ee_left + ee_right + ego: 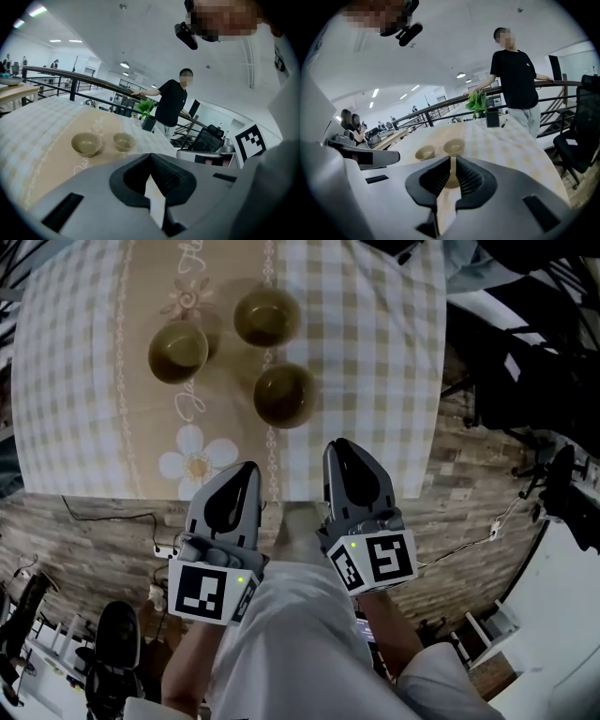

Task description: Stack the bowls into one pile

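We list: checked tablecloth point(375, 352) with beige runner point(150, 427), bearing left bowl point(177, 352), far bowl point(266, 316), near bowl point(284, 395) (all apart); brick-pattern floor point(84, 521) below; left gripper point(251, 467), right gripper point(336, 444) clenched, empty.

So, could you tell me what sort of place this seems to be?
Probably an open-plan office or lab: an office chair, a railing with desks beyond, and a cloth-covered table holding bowls.

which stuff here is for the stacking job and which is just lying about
For the job: near bowl, left bowl, far bowl, left gripper, right gripper.

Just about: tablecloth, potted plant, office chair.
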`<move>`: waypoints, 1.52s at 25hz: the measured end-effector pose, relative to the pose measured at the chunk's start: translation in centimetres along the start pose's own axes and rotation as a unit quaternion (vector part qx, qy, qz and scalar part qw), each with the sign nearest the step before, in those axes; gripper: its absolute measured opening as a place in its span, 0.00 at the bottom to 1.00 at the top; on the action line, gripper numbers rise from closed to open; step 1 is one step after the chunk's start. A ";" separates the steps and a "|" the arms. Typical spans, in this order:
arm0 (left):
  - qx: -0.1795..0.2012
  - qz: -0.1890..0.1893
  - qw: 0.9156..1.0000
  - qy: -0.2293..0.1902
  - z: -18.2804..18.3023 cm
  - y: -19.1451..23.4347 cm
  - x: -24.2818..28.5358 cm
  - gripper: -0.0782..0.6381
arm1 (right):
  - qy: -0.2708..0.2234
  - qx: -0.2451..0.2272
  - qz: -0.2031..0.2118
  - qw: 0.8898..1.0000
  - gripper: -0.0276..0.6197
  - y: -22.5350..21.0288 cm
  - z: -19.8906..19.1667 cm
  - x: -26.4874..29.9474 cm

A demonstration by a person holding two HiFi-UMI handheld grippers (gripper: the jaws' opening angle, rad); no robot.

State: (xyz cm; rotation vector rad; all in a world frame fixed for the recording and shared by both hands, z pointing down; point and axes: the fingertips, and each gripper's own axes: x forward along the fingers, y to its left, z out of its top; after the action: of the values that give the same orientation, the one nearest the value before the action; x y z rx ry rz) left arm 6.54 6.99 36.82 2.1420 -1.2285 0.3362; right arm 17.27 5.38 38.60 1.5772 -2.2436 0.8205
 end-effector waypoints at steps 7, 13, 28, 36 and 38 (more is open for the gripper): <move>-0.019 0.007 1.000 -0.010 -0.9 2.0 3.0 0.13 | 0.012 0.002 -0.011 1.000 0.10 -1.3 -2.5 2.9; -0.027 0.015 1.000 0.000 -1.8 3.7 4.5 0.13 | 0.024 0.007 -0.026 0.999 0.10 -2.5 -3.9 5.3; -0.030 0.012 0.999 0.029 -4.8 6.1 7.0 0.13 | 0.048 0.024 -0.063 0.997 0.10 -4.4 -5.7 9.1; -0.031 0.004 0.999 0.040 -5.2 6.4 8.0 0.13 | 0.061 0.064 -0.082 0.993 0.21 -5.2 -6.8 10.1; -0.029 0.002 0.999 0.042 -5.2 6.2 8.1 0.13 | 0.061 0.067 -0.089 0.992 0.21 -5.4 -6.9 10.3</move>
State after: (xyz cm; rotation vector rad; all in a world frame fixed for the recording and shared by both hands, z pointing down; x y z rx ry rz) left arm 6.04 2.57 47.36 2.0556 -1.1809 0.3831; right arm 17.81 0.25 51.09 1.7059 -1.9676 1.0046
